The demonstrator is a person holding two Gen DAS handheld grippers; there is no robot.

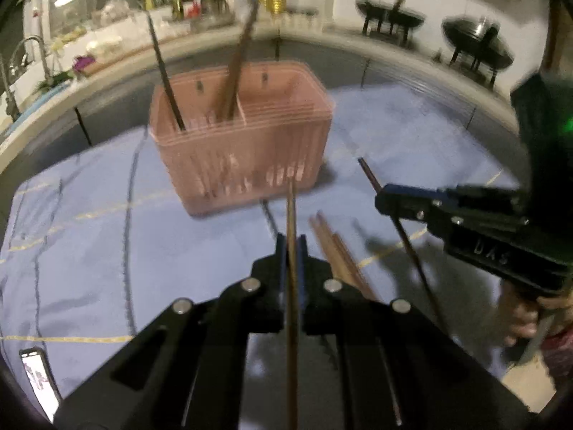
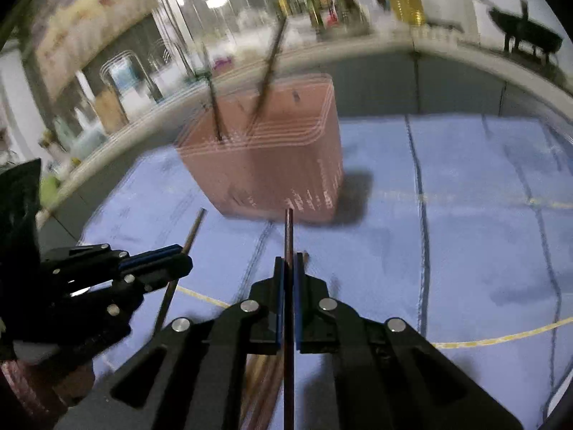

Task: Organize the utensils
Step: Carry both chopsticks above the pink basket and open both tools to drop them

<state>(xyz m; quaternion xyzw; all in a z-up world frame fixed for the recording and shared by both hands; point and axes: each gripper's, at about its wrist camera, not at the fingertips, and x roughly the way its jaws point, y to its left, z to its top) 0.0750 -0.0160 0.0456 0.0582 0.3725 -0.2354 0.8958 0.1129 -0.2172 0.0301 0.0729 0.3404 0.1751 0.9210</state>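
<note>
Already, three dark chopsticks point(image 1: 165, 75) stand in the pink slotted plastic basket point(image 1: 240, 143) on the blue cloth point(image 1: 89, 215). The left gripper point(image 1: 292, 247) is clamped on a brown wooden chopstick point(image 1: 292, 208), the right gripper point(image 2: 288, 268) on a dark reddish chopstick point(image 2: 288, 229). Several loose wooden chopsticks point(image 1: 333, 251) remain on the cloth. Nothing blocks the basket.

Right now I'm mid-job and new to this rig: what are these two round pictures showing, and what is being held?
No robot here: a person holds a two-finger tool in each hand, each with a fisheye camera looking along its fingers. In the left view, the left tool is shut on a brown chopstick. In the right view, the right tool is shut on a dark chopstick. Ahead, a pink basket with chopsticks already in it stands on a blue cloth; loose chopsticks remain there.
</note>
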